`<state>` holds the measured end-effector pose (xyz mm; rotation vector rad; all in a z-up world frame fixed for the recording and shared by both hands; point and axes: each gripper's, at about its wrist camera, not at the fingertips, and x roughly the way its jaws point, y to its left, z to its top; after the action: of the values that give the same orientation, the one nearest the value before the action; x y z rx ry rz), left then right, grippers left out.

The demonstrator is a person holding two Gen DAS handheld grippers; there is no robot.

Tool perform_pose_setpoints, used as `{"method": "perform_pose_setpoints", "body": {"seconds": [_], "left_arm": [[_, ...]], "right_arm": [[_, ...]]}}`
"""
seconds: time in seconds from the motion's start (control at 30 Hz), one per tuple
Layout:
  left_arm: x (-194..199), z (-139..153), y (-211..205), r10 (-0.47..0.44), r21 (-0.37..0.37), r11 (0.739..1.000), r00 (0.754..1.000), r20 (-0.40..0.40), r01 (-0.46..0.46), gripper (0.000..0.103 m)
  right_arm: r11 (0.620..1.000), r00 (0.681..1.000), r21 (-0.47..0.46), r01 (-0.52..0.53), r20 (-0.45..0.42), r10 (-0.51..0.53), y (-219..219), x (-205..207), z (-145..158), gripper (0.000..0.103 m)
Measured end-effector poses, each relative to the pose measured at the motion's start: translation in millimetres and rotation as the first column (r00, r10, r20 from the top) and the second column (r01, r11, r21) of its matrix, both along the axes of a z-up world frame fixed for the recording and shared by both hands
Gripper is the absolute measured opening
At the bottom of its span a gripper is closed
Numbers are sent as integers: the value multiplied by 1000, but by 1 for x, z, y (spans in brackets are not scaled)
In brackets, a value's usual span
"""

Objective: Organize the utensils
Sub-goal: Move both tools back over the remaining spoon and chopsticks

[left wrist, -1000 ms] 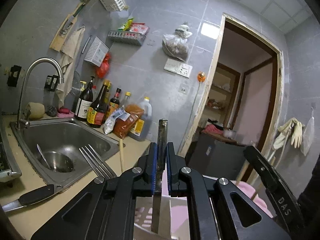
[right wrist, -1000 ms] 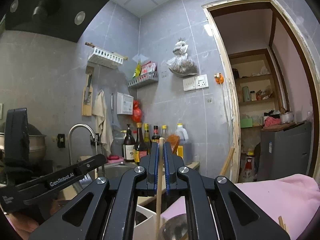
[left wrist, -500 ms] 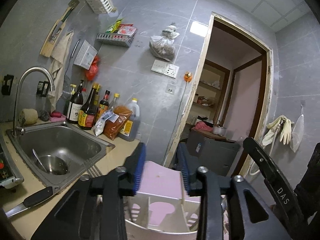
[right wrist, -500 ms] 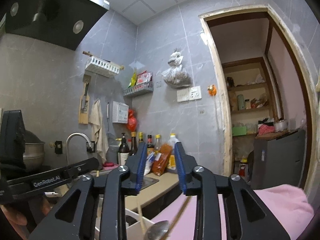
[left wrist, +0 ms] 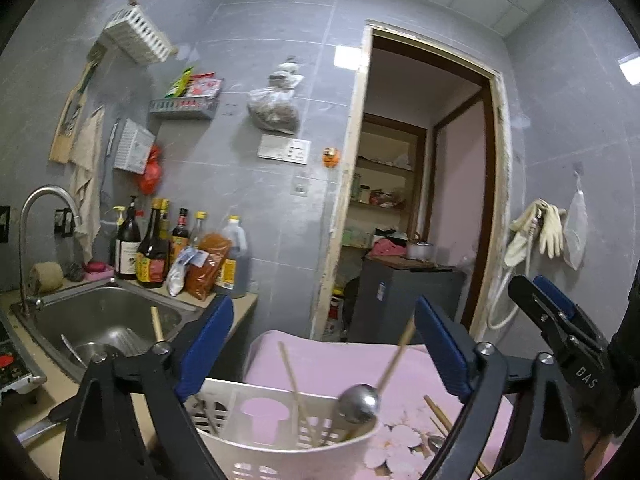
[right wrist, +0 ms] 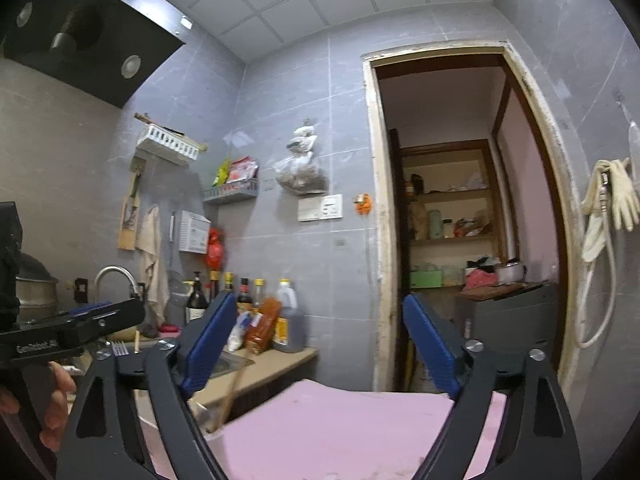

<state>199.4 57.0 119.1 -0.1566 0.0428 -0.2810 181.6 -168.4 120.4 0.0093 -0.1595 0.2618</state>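
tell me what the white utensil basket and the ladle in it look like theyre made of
Utensil basket: looks like moulded white plastic, matte, with cut-out slots and a thin rim. Ladle: the bowl looks like polished metal, grey with a bright highlight; its handle looks like pale wood or bamboo.

Black tool (left wrist: pixel 320 344) arms, blue pads (left wrist: pixel 206 340), silver screws, "DAS" lettering

basket (left wrist: pixel 256 446) white | mat (left wrist: pixel 340 364) pink, floral | claw pads (left wrist: pixel 206 344) blue

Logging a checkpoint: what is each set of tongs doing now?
Left tongs: opening, nothing between the pads.
Right tongs: opening, nothing held.
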Motion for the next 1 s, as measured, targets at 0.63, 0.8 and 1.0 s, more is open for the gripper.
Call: {"method": "perform_pose_setpoints", "body": {"seconds": [0.63,0.8,1.0], "left_arm": [[-2,-49,-114,-202,193,954,967,-158,231,101],[6,-74,-139,-224,247,923,935,-276,294,101],[18,-97,-159,-209,284,899,896,-391,333,101]], "right_arm": [[988,982,-44,150,-112,-154,-105,-30,-25,103],[987,967,-66,146,-203,-156,-121,-21,-37,103],[989,944,-97,107,-303,-132,-128,-9,-51,95]]}}
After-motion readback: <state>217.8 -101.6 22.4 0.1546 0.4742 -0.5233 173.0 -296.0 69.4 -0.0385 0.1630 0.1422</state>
